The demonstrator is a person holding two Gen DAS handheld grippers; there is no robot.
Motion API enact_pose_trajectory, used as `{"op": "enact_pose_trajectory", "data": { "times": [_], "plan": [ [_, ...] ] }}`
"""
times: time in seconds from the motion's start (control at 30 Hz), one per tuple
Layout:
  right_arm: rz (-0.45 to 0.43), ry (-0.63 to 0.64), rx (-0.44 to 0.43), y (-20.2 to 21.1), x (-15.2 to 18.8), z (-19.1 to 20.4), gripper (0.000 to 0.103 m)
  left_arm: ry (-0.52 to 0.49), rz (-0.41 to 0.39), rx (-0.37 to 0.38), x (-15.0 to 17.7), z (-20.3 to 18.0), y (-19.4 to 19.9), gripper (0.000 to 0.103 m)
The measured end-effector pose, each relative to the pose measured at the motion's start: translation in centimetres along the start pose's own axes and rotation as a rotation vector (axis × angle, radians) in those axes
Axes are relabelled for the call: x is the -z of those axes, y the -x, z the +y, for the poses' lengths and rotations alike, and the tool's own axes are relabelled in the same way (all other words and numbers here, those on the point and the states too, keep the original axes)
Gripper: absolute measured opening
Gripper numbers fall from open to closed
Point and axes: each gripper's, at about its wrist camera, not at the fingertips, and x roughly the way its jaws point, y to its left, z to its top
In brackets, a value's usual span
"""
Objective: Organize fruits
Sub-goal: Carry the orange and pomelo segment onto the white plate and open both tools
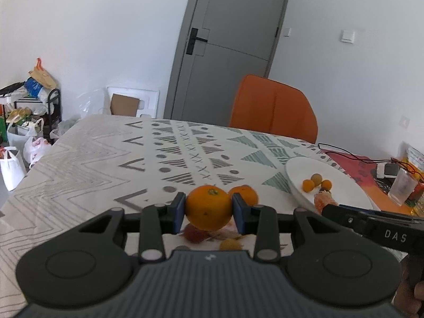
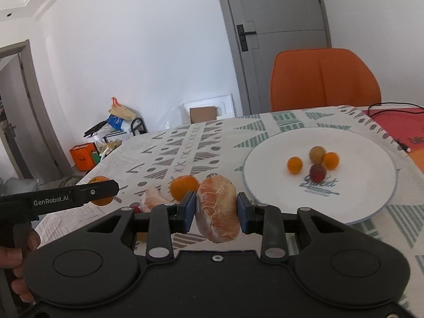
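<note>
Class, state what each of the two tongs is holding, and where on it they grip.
Left tongs: a whole orange, gripped across its sides. Right tongs: a peeled orange piece, gripped across its sides.

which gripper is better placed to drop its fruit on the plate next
Right, probably. The right gripper holds the peeled orange just beside the white plate. The left gripper holds a whole orange farther off.
</note>
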Motion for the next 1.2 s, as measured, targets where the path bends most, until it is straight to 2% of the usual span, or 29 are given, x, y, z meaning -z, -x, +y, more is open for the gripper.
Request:
{"op": "enact_pose_trajectory", "data": {
  "times": [0.7, 1.2],
  "plan": [
    [-0.055, -0.075, 0.114, 3.2, 0.0, -6.5, 0.031, -0.097, 0.007, 0.103, -0.6, -7.0, -2.5, 0.036],
    [-0.065, -0.118, 0.188, 3.5, 0.3, -10.6, 0.031, -0.154, 0.018, 0.168, -1.4, -10.8, -5.4, 0.036]
  ]
}}
